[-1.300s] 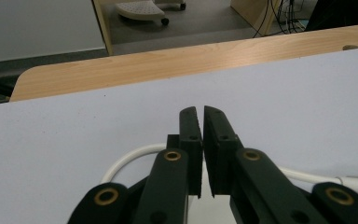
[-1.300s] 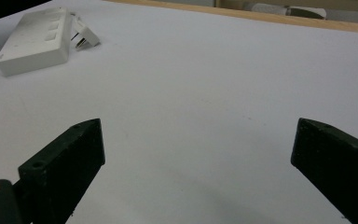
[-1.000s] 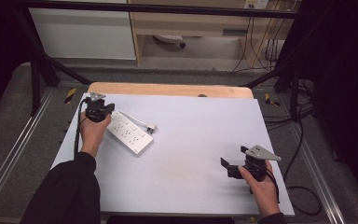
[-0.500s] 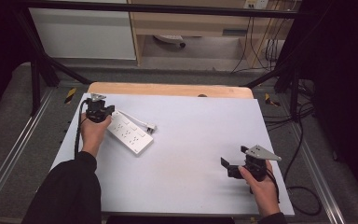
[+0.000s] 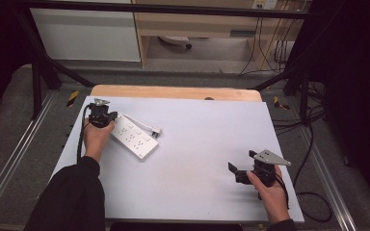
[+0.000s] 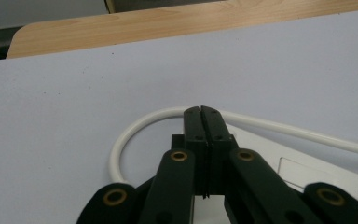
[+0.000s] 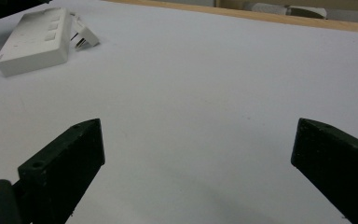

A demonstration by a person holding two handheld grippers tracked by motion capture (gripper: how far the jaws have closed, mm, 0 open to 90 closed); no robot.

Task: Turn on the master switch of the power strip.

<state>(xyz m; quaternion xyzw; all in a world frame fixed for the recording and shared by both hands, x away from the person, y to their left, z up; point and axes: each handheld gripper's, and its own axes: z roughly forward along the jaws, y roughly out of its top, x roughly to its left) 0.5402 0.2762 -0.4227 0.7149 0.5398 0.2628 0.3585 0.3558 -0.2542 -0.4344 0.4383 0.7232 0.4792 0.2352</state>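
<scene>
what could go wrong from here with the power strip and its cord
1. The left gripper is shut, with the white cord looping around its tip; moving it could snag the cord and drag the power strip.
2. The strip lies near the table's left edge, so a hard pull that way might tip it off.
3. The right gripper is open, far from the strip, so it cannot steady it quickly.

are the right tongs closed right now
No, the right tongs stand wide open in the right gripper view, with bare table between their two black jaws.
</scene>
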